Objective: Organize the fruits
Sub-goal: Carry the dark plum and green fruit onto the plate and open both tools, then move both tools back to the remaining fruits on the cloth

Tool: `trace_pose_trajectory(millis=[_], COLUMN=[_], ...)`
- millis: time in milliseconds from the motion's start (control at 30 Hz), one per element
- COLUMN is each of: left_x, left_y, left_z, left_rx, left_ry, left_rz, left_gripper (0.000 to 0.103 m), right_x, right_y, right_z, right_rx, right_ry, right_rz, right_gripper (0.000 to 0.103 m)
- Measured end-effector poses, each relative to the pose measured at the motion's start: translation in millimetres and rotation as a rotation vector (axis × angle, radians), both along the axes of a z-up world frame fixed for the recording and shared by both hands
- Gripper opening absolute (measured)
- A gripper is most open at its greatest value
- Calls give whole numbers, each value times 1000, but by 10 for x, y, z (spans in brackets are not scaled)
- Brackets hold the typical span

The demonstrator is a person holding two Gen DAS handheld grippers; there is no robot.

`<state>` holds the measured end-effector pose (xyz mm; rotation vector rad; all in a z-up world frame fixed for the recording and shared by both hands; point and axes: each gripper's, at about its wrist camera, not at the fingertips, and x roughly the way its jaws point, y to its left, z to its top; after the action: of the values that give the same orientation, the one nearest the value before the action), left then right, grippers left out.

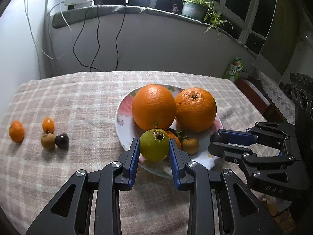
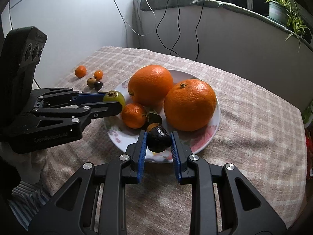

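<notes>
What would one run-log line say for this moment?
left gripper: shut on green fruit | right gripper: shut on dark fruit | both over plate | four small fruits on cloth

My table (image 1: 82, 101) wears pink-beige checked cloth. Flowered plate (image 1: 122, 125) sits on it. Off to left I see mandarin (image 1: 16, 131), kumquat (image 1: 48, 125), brown fruit (image 1: 48, 141), dark fruit (image 1: 62, 140), last two touching.
</notes>
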<state>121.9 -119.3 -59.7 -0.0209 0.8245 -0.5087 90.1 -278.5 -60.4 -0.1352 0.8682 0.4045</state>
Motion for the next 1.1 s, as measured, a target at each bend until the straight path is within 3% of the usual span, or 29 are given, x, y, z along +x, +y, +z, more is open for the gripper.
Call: trace_pose_trajectory(millis=[100, 167, 200, 233, 300, 367, 600, 1100], left_x=[-4, -9, -11, -16, -23, -30, -33, -109], left_y=[-9, -18, -22, -22, -35, -40, 22, 154], left_z=[6, 10, 16, 22, 23, 19, 9, 148], left_rx=[10, 20, 24, 25, 30, 38, 28, 16], left_ry=[-5, -10, -16, -21, -26, -27, -15, -46], left_rz=[-2, -1, 2, 3, -3, -5, 10, 33], left_gripper=[29, 38, 48, 49, 50, 52, 53, 53], right_x=[-10, -20, -22, -24, -33, -57, -92, -164], right_y=[28, 50, 54, 58, 53, 49, 44, 100], right_z=[3, 7, 8, 9, 24, 58, 119, 204], right_rx=[-1, -10, -11, -12, -12, -11, -5, 7], right_ry=[-8, -15, -17, -19, -31, -51, -72, -85], right_rz=[8, 12, 12, 11, 5, 3, 1, 8], right_gripper=[26, 26, 30, 35, 58, 63, 74, 82])
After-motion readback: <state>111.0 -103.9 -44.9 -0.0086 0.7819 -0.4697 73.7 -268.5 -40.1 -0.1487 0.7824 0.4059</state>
